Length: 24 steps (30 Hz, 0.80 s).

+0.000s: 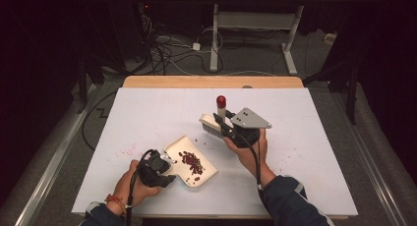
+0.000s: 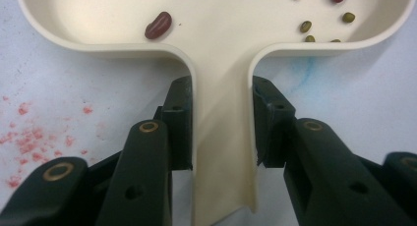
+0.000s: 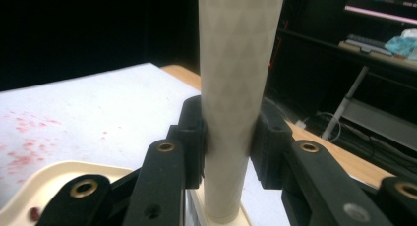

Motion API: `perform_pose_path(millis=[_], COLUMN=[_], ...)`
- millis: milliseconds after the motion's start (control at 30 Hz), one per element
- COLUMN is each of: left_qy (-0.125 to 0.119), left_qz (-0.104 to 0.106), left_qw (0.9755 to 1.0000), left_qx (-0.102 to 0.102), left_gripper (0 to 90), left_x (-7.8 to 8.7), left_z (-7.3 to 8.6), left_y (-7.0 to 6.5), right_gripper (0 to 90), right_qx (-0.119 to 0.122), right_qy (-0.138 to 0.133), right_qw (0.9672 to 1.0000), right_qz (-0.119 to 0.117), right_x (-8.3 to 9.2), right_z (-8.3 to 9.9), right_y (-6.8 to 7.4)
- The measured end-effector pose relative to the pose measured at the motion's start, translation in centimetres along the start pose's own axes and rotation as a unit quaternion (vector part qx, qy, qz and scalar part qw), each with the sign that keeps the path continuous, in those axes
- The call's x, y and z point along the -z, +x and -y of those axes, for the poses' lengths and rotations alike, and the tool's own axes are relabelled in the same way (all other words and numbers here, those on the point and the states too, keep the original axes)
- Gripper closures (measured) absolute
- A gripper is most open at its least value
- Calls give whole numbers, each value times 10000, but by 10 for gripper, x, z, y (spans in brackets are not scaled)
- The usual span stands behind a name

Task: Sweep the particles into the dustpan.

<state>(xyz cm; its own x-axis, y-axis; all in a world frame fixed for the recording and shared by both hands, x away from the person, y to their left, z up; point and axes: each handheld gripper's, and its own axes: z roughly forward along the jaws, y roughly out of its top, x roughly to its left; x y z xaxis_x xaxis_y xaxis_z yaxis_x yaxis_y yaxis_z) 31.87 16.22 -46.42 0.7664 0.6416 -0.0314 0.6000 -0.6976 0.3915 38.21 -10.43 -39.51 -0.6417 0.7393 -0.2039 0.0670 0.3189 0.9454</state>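
- Fingers of left gripper: clamped on both sides of the cream dustpan's handle.
- Right gripper: jaws pinched on the hand brush's upright handle, red-capped.
- Dustpan contents: red and green beans, pan resting on white table.
- Risk, judged: tilting the pan would roll beans out; cause, open front lip.

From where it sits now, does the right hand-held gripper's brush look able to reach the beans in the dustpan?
Probably yes: the brush is held just beyond the dustpan's open edge, with bare table between.
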Motion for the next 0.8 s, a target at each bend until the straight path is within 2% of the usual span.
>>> perform_pose_path(millis=[67, 133, 167, 200, 333, 400, 433, 467, 567, 600, 767, 800], left_qy=[-2, 48, 80, 99, 101, 98, 94, 93, 115, 120, 136, 134], left_qz=[9, 21, 37, 49, 75, 83, 78, 66, 23, 9, -86, -92], left_qw=[10000, 10000, 10000, 9999, 9999, 9999, 9999, 9999, 9999, 9999, 9999, 9999], left_qx=[2, -16, -13, -11, 11, 24, 29, 33, 9, 12, -5, -5], left_gripper=[640, 640, 641, 641, 641, 641, 641, 641, 640, 640, 640, 640], left_x=[0, 1, 1, 1, 2, 2, 2, 2, 3, 4, 5, 5], left_z=[0, 0, -1, 0, 1, 1, 1, 1, 2, 2, 5, 6], left_y=[0, 1, 1, 2, 3, 3, 3, 3, 3, 3, 3, 2], right_gripper=[707, 708, 708, 707, 706, 706, 706, 706, 706, 706, 707, 707], right_qx=[-10, 40, 29, -10, -15, -157, -326, -326, -485, -485, -636, -622], right_qy=[75, 131, 93, 97, 92, 92, 62, 62, 72, 72, -150, -184], right_qw=[10000, 9999, 9998, 9993, 9988, 9983, 9965, 9965, 9934, 9934, 9875, 9878], right_qz=[3, -94, -168, -349, -478, -560, -764, -764, -1036, -1036, -1432, -1418], right_x=[-10, -16, -17, -16, -13, -9, -5, -5, 4, 4, 17, 19], right_z=[2, 6, 7, 7, 9, 9, 9, 9, 9, 9, 4, 2], right_y=[3, 7, 9, 13, 16, 16, 16, 16, 22, 22, 28, 30])
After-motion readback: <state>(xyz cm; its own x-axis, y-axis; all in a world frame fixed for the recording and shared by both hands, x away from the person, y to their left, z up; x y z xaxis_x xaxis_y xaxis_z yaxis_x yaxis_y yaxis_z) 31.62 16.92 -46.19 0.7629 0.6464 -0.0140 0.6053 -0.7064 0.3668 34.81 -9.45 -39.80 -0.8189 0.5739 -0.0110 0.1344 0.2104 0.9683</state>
